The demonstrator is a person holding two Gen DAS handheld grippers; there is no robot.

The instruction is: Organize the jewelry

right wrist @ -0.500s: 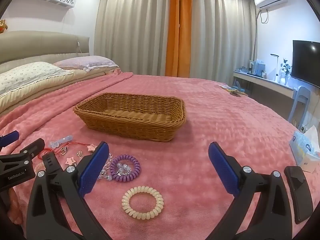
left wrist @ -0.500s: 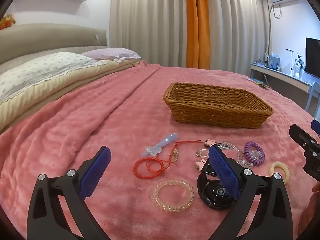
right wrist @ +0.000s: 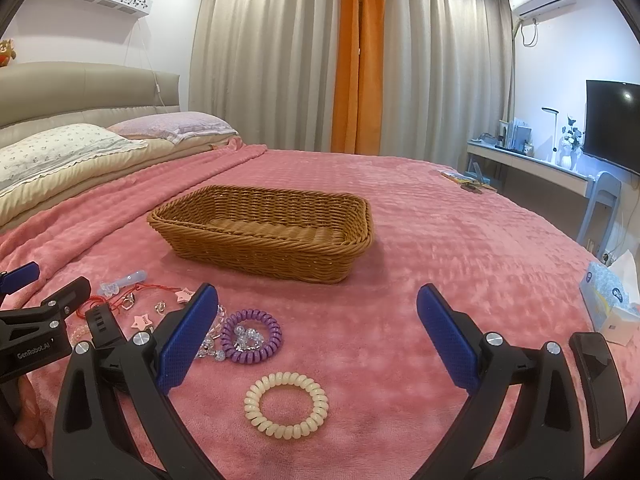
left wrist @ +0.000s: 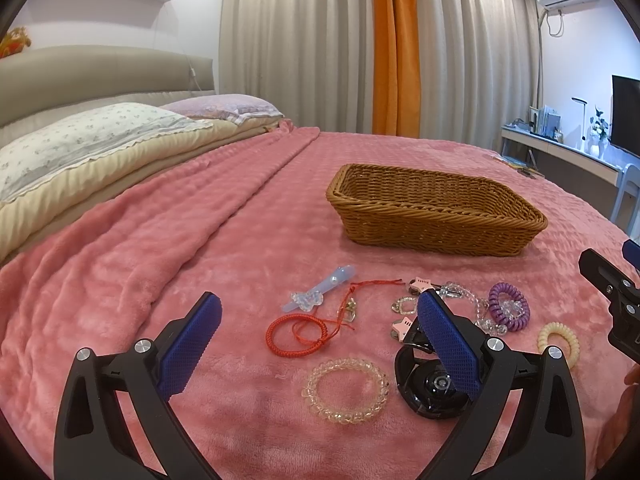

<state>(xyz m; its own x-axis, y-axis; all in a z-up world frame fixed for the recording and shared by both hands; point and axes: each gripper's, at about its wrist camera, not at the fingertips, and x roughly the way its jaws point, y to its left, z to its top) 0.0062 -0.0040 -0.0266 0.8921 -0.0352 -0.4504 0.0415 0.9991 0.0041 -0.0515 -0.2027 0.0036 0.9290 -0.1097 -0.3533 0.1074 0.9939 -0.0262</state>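
Note:
A wicker basket (left wrist: 436,216) (right wrist: 264,236) stands empty on the pink blanket. In front of it lie a red cord bracelet (left wrist: 300,334), a clear bead bracelet (left wrist: 345,390), a pale blue hair clip (left wrist: 320,290), pink star clips (left wrist: 418,283), a purple coil hair tie (left wrist: 509,306) (right wrist: 252,336) over clear beads, and a cream coil hair tie (right wrist: 286,398) (left wrist: 559,342). My left gripper (left wrist: 320,344) is open above the bracelets. My right gripper (right wrist: 312,340) is open just above the cream tie.
A black watch (left wrist: 434,386) lies under my left gripper's right finger. A phone (right wrist: 598,380) and a tissue box (right wrist: 608,300) lie at the right on the bed. Pillows (left wrist: 92,136) are at the far left. A desk (right wrist: 532,166) stands beyond the bed.

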